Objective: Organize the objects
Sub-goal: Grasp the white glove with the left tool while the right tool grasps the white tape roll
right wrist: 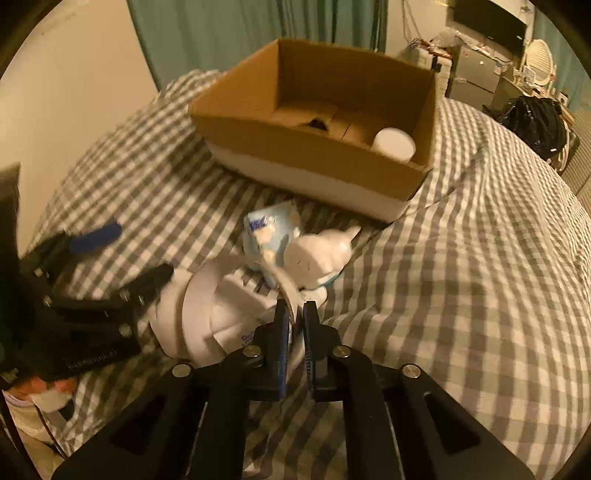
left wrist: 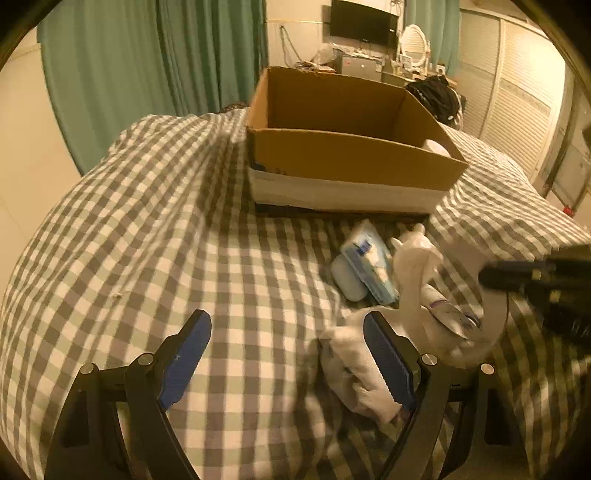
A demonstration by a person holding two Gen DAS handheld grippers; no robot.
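Observation:
A cardboard box (left wrist: 351, 155) (right wrist: 295, 147) stands on the checked bed, with a white round container (right wrist: 393, 143) in its right corner. In front of it lie a blue tissue pack (left wrist: 364, 264) (right wrist: 267, 236), a white toy figure (left wrist: 413, 266) (right wrist: 319, 254) and a white plastic bag (left wrist: 354, 369) (right wrist: 207, 314). My left gripper (left wrist: 286, 354) is open, its right finger against the bag. My right gripper (right wrist: 293, 314) is shut on a thin edge of the white bag; it also shows in the left wrist view (left wrist: 517, 277).
The checked bedspread (left wrist: 166, 240) (right wrist: 480, 277) covers the whole bed. Green curtains (left wrist: 147, 66) hang behind. A desk with a monitor (left wrist: 364, 22) and a black bag (right wrist: 535, 122) stand at the back right.

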